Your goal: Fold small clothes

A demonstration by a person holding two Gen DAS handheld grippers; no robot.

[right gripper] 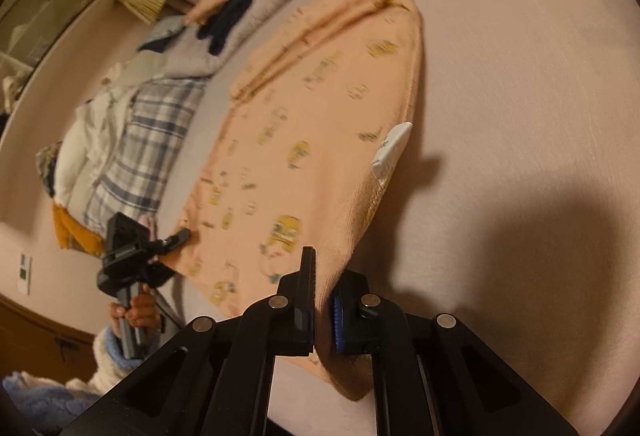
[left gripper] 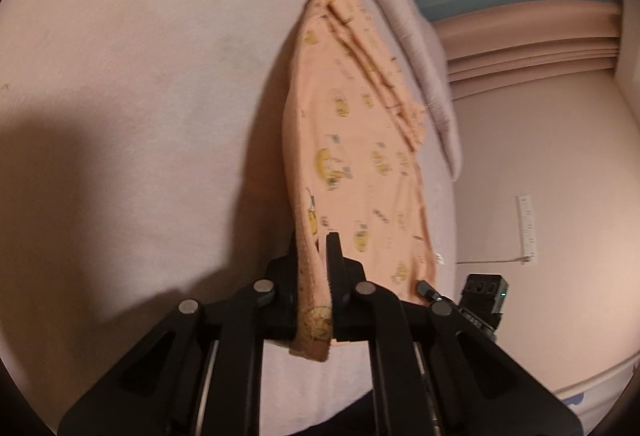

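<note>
A small peach garment [left gripper: 352,140] with yellow cartoon prints is stretched above the pale bed sheet [left gripper: 140,76]. My left gripper [left gripper: 316,268] is shut on one corner of its ribbed hem. My right gripper [right gripper: 324,284] is shut on the other hem corner of the same garment [right gripper: 304,132], which has a white label [right gripper: 390,150] near its edge. The right gripper [left gripper: 436,296] shows at the garment's far corner in the left wrist view, and the left gripper [right gripper: 176,240] shows at its corner in the right wrist view. The far end of the garment lies bunched on the sheet.
A rolled pale duvet [left gripper: 420,48] lies along the bed beyond the garment. A pile of clothes, with a plaid piece [right gripper: 140,140], white and dark items, sits at the bed's left side. A wall with a power strip [left gripper: 528,228] is to the right.
</note>
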